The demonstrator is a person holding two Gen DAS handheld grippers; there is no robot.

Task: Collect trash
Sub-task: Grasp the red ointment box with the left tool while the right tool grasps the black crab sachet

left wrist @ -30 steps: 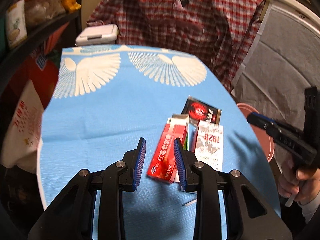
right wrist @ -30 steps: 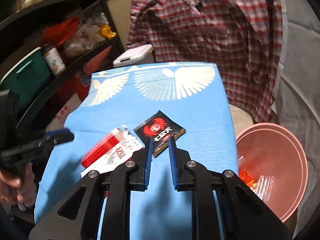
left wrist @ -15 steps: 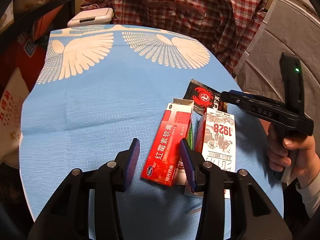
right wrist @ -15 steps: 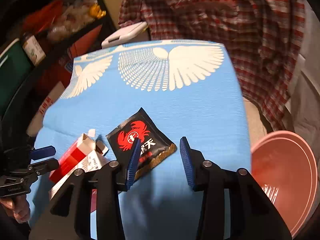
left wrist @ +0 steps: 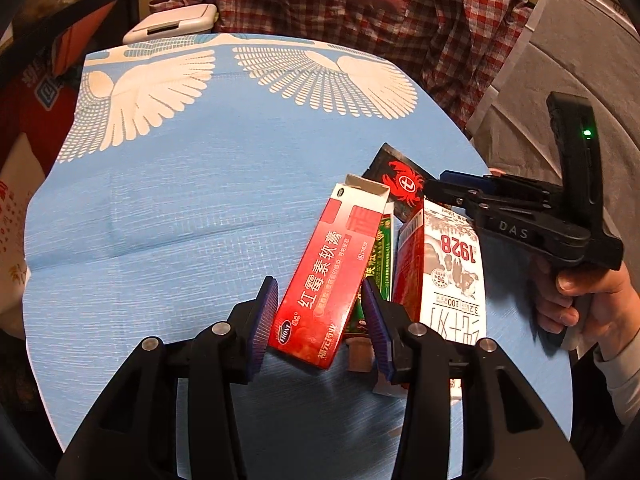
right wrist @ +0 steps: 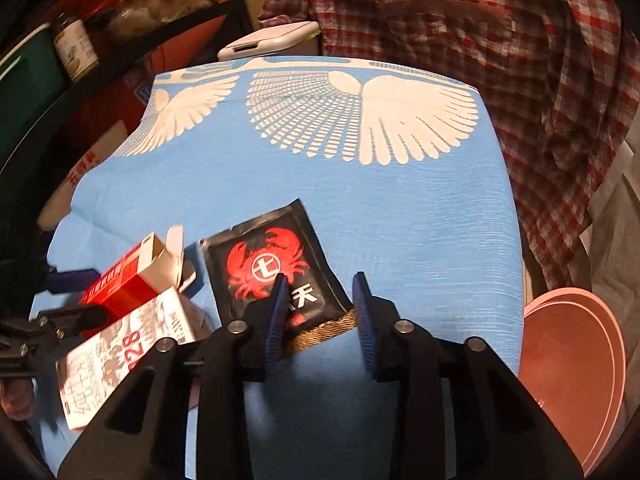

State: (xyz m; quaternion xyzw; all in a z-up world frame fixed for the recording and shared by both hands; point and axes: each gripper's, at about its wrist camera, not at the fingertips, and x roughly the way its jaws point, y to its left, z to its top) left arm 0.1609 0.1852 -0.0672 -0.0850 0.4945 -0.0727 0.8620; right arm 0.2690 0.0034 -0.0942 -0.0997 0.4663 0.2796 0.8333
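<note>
A red ointment box [left wrist: 332,268] lies on the blue tablecloth [left wrist: 168,216], its near end between the open fingers of my left gripper [left wrist: 320,316]. A green box [left wrist: 376,256] lies under it, and a white "1928" milk carton [left wrist: 452,276] lies to the right. A black crab-print sachet [right wrist: 276,268] lies beyond them. My right gripper [right wrist: 320,312] is open, with the sachet's near corner between its fingers. The right gripper also shows in the left wrist view [left wrist: 460,192]. The red box [right wrist: 128,276] and carton [right wrist: 120,352] show at left in the right wrist view.
A pink bin [right wrist: 572,372] stands beside the table's right edge. A plaid shirt [left wrist: 360,0] hangs behind the table. A white hinged case [left wrist: 168,28] sits at the far edge. Black shelves [right wrist: 80,40] with jars and bags stand on the left.
Both grippers have opened wider and moved forward and down. The left one now straddles the red box's end; the right one now straddles the sachet's corner.
</note>
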